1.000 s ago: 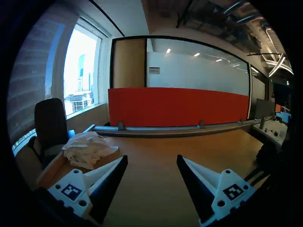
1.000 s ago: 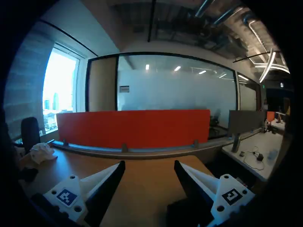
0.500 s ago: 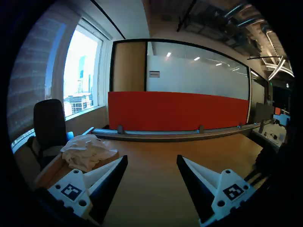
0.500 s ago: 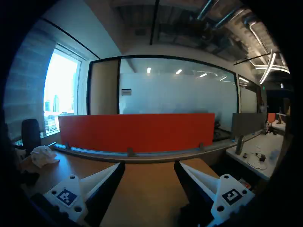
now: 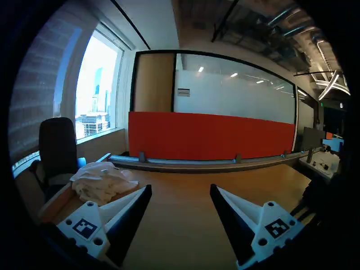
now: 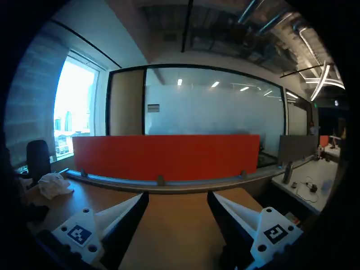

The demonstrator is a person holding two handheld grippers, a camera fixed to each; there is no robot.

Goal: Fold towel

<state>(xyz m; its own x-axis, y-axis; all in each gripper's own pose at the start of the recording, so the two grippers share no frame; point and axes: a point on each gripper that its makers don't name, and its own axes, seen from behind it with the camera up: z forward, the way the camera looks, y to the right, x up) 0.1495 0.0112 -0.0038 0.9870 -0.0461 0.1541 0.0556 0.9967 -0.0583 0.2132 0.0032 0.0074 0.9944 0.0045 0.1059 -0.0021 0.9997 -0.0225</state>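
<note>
I see the towel (image 5: 103, 182), white and soft, bunched into a crumpled heap with deep creases. It lies on the smooth wood-toned desk (image 5: 189, 216), in front of the window end of the flat red partition (image 5: 211, 137). A black high-backed chair (image 5: 56, 146) stands just past that same end. In the left gripper view, my left gripper (image 5: 180, 186) hangs above the desk on the near side of the partition. Its white wedge-shaped fingers with black inner faces are spread wide, gripping nothing, the towel just beside one finger. In the right gripper view, my right gripper (image 6: 177, 193) is likewise splayed wide and empty before the partition's middle, well apart from the towel.
</note>
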